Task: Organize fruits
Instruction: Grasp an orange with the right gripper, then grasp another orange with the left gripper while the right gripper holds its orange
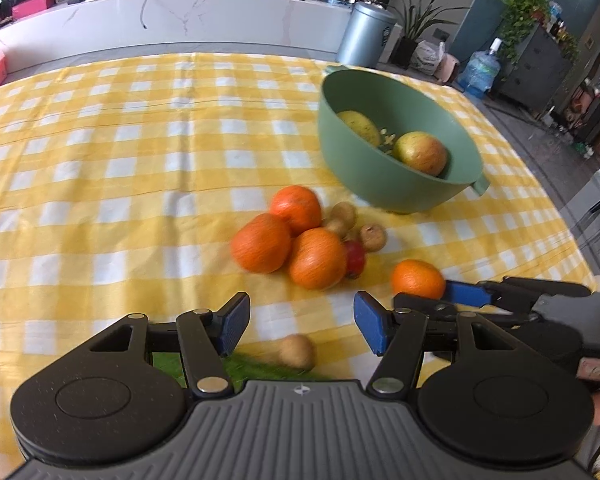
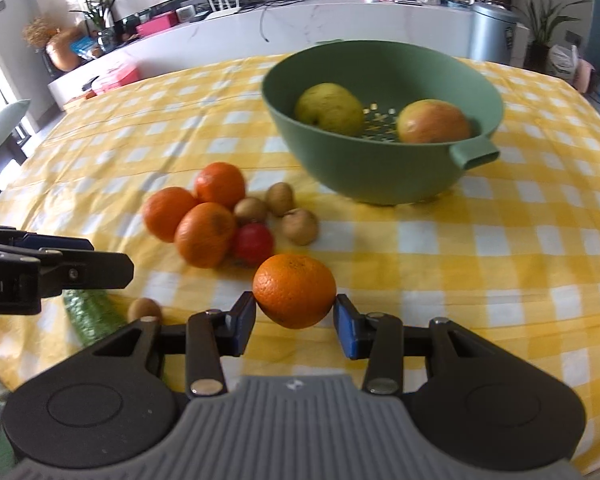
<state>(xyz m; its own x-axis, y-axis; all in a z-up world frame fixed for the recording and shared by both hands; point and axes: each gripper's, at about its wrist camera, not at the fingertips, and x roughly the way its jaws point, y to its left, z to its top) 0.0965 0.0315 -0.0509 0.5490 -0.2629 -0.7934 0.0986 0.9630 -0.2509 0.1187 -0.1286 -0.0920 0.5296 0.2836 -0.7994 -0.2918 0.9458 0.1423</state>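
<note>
Nearest the lens, the right gripper (image 2: 295, 318) is clamping an orange (image 2: 295, 295) between its blue pads, one pad pressing each side, the fruit sitting just off the yellow checked cloth (image 2: 480, 256). The left gripper (image 1: 300, 320) is hanging with its jaws standing wide and nothing between them; beneath it a small brown fruit (image 1: 298, 351) is lying beside a green cucumber (image 2: 90, 314) at the near edge.

A little farther out, three more oranges (image 2: 204, 216) are sitting bunched together, touching, with a small red fruit (image 2: 254, 243) tucked against them and three small brown fruits (image 2: 282, 212) just to their right. Farther still, to the right, the green colander bowl (image 2: 380, 176) is holding two apples (image 2: 384, 116) and nothing else.

By this reckoning the sorting is only getting started: two pieces are lying in the bowl, one orange is in hand, and the rest are waiting on the cloth.

The held orange is near enough round, so no long axis is telling; its stem end seems to be facing up and away, though blur is making that uncertain. The cucumber alone is showing a long axis, running from far left to near right in the right wrist view.
</note>
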